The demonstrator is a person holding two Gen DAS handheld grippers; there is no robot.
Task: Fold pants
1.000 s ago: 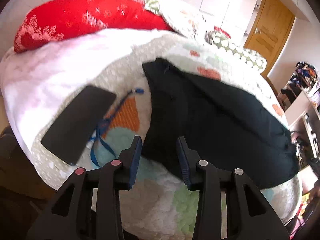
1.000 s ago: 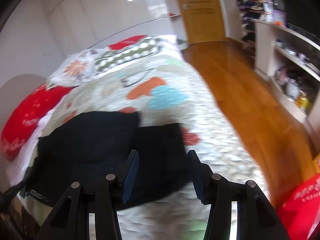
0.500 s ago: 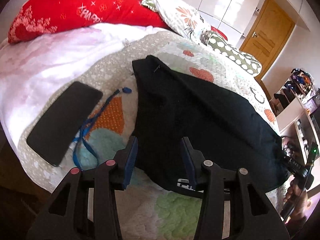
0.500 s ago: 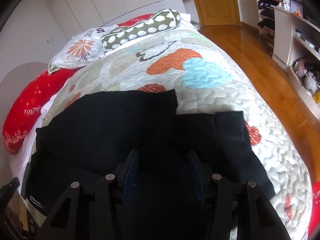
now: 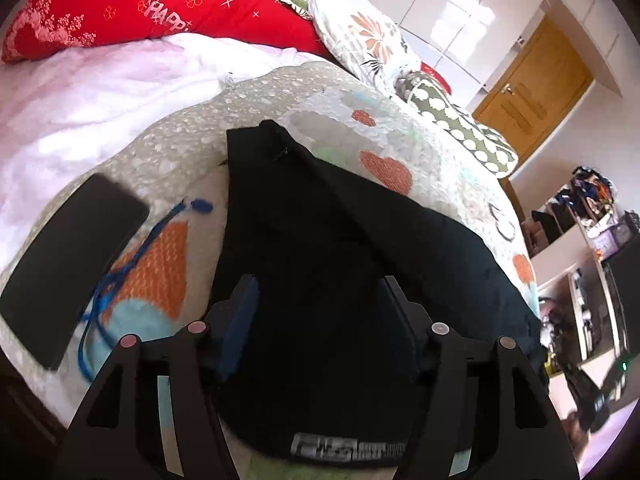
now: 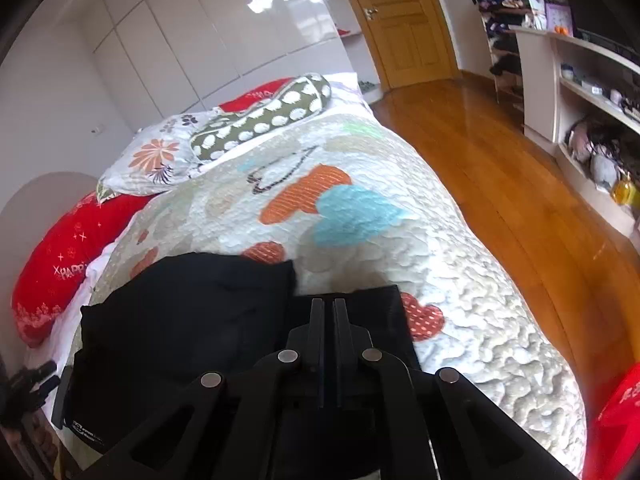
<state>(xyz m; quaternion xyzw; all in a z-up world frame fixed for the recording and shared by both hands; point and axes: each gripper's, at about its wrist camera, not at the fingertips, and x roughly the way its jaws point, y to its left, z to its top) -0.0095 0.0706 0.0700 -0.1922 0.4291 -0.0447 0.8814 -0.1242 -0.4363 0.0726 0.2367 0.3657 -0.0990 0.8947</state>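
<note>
Black pants (image 5: pixel 340 240) lie spread across the quilted bed (image 5: pixel 280 96). Their waistband, with a grey label (image 5: pixel 348 448), is nearest me in the left wrist view. My left gripper (image 5: pixel 319 304) hovers over the waist end. Its jaws are opening wide, the dark cloth lies below and between them, and the pads do not press on it. In the right wrist view the pants (image 6: pixel 180 320) run off to the left. My right gripper (image 6: pixel 324 308) is shut on the square leg end, which bunches up around its fingertips.
A black phone (image 5: pixel 68 268) and a blue cord (image 5: pixel 132 256) lie on the quilt left of the pants. A red pillow (image 5: pixel 140 4), a floral pillow (image 6: pixel 152 160) and a dotted bolster (image 6: pixel 264 112) line the head of the bed. To the right are a wooden floor (image 6: pixel 520 184) and shelves (image 6: pixel 592 92).
My left gripper slid right from the pants' edge to over the waist, and its jaws widened. My right gripper moved onto the leg end and closed from open to shut.
</note>
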